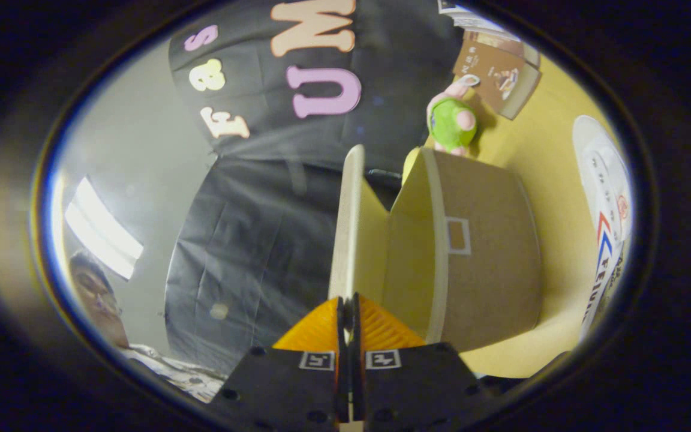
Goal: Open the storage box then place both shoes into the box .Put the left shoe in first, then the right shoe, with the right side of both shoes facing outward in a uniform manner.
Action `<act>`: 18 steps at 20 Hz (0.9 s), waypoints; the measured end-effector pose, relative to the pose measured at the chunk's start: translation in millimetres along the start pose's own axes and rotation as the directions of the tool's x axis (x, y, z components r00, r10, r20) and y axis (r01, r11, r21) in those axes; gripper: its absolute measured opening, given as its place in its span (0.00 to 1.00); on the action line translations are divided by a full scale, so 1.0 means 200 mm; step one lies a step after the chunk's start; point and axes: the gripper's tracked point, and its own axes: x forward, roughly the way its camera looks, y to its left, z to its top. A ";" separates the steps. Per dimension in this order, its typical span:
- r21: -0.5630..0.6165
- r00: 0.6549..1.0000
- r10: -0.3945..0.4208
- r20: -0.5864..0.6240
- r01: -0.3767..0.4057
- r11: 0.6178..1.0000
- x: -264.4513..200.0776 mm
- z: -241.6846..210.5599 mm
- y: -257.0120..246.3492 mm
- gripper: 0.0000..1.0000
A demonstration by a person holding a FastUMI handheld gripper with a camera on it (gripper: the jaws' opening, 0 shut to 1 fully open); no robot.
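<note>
My gripper (348, 307) is shut on the front edge of the storage box's lid (348, 228), a thin pale board that runs straight ahead from between the fingers. The lid is lifted away from the brown cardboard box (489, 258), and the box's yellowish inside (405, 252) shows in the gap. The view is rolled on its side, so the yellow table (552, 180) appears upright beyond the box. A white shoe (606, 204) with red and blue stripes lies on the table past the box, apart from it.
A green and pink plush toy (453, 123) stands just behind the box. A brown printed packet (498, 72) leans farther back. A person (99, 294) sits off to the lid's other side, beside a bright ceiling light (102, 231).
</note>
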 end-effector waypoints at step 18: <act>-0.478 0.984 -0.161 -0.073 0.107 0.872 0.32 -0.14 0.53 0.03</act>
